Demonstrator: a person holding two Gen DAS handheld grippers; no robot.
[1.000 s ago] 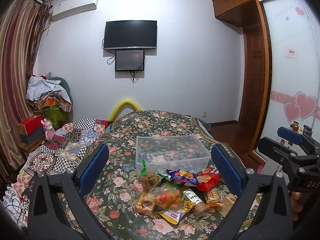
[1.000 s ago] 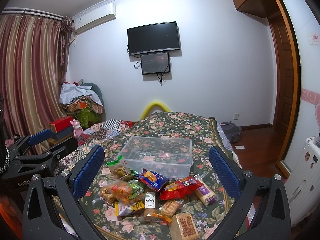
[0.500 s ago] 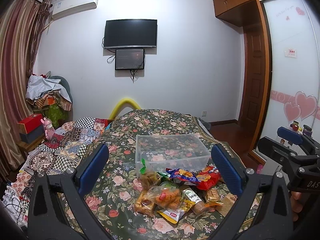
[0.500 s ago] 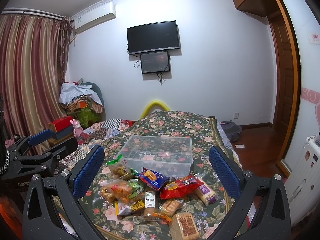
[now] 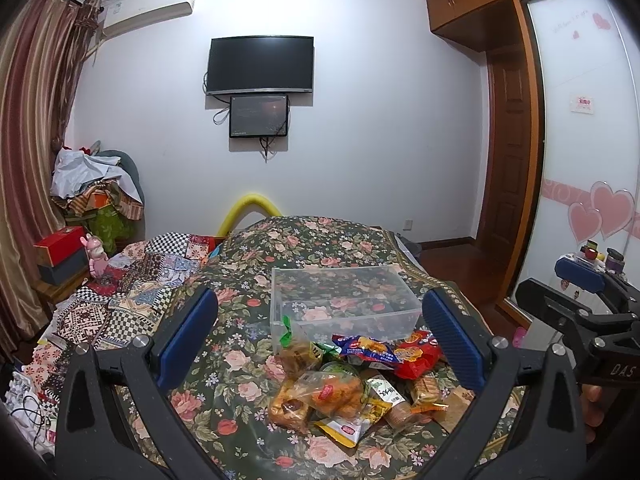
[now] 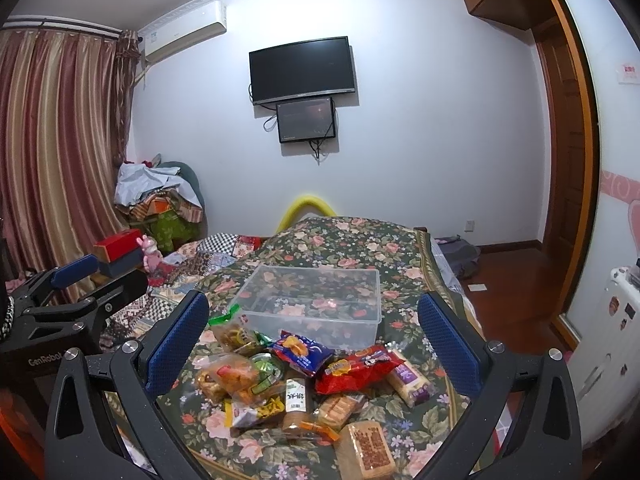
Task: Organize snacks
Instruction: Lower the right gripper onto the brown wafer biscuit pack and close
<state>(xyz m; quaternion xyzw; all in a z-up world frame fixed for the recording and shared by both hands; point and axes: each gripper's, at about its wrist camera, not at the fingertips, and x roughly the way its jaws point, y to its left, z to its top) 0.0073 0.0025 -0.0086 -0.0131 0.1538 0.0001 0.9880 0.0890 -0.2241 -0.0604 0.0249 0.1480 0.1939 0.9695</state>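
While I am holding both tools above the bed, nothing is being gripped, so I judge the sorting has not started. Looking through the left wrist camera, I am seeing the left gripper [image 5: 320, 340] with its blue pads spread wide and empty, framing the snack pile [image 5: 356, 380] on the floral bedspread [image 5: 240, 344]; the clear plastic bin [image 5: 344, 300] is sitting just behind the pile, open-topped and with nothing in it. A blue packet [image 5: 366, 349] and a red packet [image 5: 416, 354] are lying nearest the bin, with a clear bag of pastries [image 5: 320, 394] in front. The right gripper [image 5: 580, 292] is hovering off to the side, beyond the bed's edge. Switching to the right wrist camera, I am seeing that gripper [image 6: 312, 344] likewise spread and holding nothing, with the same pile between its pads and a boxed brown biscuit pack [image 6: 366, 450] lying closest to me. My next move, I think, is lowering one tool onto a top packet, closing on it and carrying it over the bin's near wall. The packets are overlapping, so I am expecting neighbours to drag, and the soft bedding may give under pressure. The patchwork quilt [image 6: 216, 264] lies to the left, clear of the work.
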